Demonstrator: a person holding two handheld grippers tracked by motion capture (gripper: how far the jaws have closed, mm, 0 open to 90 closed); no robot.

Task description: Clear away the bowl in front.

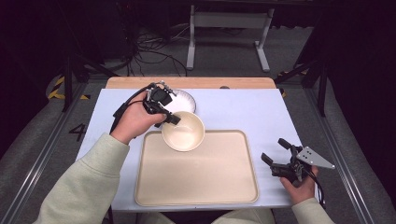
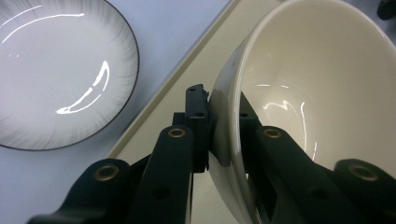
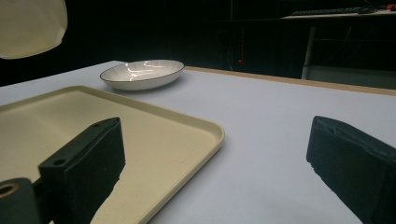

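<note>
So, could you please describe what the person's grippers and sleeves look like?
Both grippers are black with two jaws. The left gripper trails a black cable beside the wrist; brass-coloured rivets dot its jaw arms in its own view. The right gripper carries a grey three-cornered plate. The sleeves are pale greenish cream.

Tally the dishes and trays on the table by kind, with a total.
Bowl, held by the left gripper over the tray: 1
Plate: 1
Tray: 1
Total: 3

Glossy cream bowl (image 1: 184,131), empty, tilted, held by its rim above the tray's far-left corner
</note>
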